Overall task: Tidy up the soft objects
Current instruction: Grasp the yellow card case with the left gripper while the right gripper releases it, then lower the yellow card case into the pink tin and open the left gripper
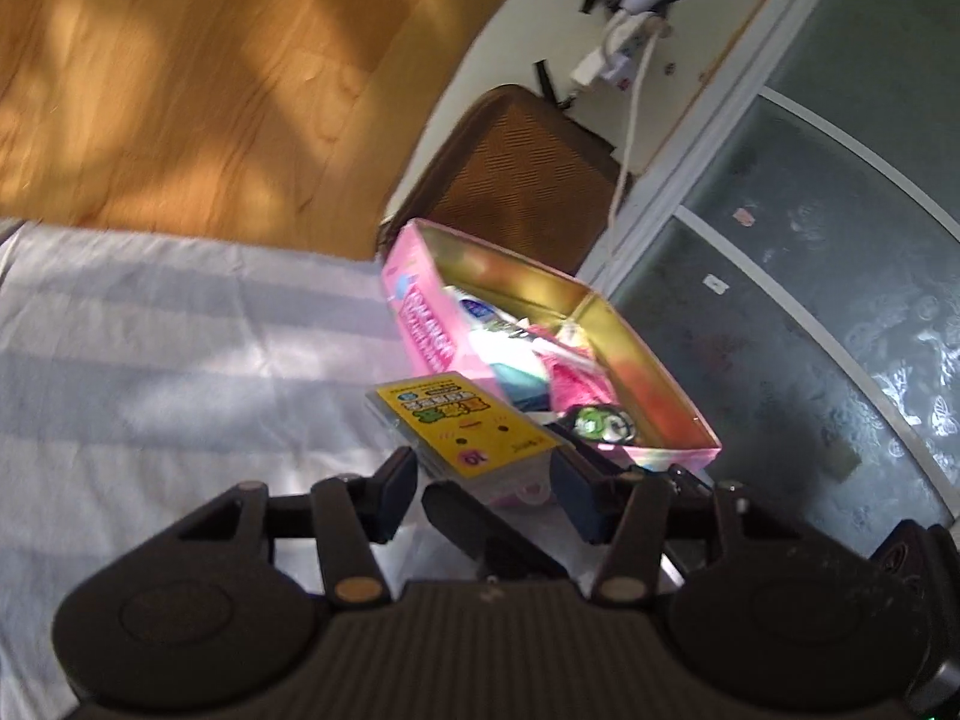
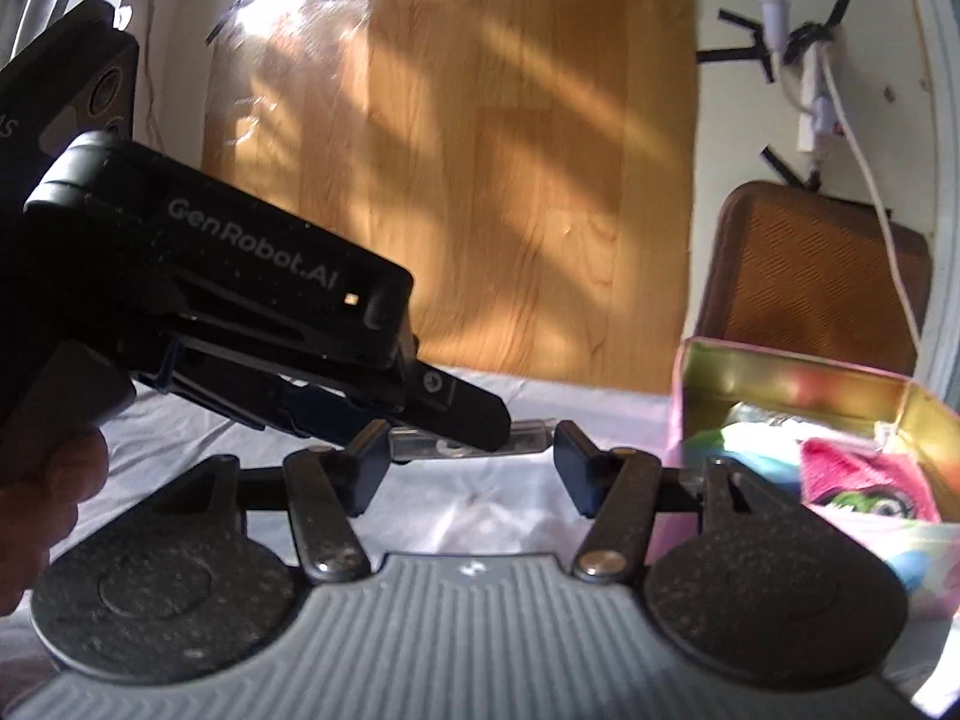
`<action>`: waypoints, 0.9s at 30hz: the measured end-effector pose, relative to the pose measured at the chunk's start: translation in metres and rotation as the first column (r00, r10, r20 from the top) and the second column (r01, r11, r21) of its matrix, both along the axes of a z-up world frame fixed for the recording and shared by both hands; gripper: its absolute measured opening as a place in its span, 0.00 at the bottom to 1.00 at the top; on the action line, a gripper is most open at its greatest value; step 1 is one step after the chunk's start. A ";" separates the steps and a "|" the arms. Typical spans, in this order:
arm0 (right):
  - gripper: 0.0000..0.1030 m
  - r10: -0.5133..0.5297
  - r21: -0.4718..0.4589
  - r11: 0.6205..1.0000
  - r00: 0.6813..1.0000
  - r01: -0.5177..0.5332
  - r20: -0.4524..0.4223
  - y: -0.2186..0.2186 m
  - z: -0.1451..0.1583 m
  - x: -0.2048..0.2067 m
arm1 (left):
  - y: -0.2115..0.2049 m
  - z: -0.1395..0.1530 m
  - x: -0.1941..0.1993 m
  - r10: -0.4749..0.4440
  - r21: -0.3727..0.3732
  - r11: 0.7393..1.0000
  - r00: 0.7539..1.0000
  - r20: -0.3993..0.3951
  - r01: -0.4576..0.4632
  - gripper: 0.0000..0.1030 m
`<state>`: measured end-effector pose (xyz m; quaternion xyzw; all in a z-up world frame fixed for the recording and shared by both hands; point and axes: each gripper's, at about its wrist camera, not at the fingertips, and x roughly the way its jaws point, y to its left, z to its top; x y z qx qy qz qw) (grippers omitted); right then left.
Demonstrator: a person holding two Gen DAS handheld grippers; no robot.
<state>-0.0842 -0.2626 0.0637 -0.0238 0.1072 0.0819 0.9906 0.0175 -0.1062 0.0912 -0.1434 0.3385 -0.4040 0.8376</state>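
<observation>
A clear plastic packet with a yellow label lies between the fingers of my left gripper, beside the pink tin box. The same packet shows edge-on in the right wrist view, spanning the fingertips of my right gripper, with the left gripper reaching over it from the left. Whether either gripper pinches it is unclear. The tin holds soft things: a pink furry toy, a green-eyed toy and pale cloth items.
A white cloth covers the surface. Behind it are a wooden board, a brown woven cushion, a white cable and a frosted glass door on the right.
</observation>
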 end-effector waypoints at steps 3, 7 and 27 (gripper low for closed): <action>0.60 -0.099 -0.004 0.995 0.993 0.099 0.060 -0.031 0.010 -0.004 | -0.044 0.017 0.006 -0.087 -0.003 0.996 0.996 0.033 0.087 0.47; 0.60 -0.220 0.024 0.975 0.974 0.219 0.052 -0.081 0.010 0.000 | -0.114 0.019 0.013 -0.183 0.040 0.983 0.981 0.060 0.181 0.47; 0.64 -0.378 0.054 0.917 0.903 0.396 -0.204 -0.189 -0.022 0.061 | -0.286 -0.008 0.094 -0.159 0.267 0.950 0.987 -0.026 0.160 0.61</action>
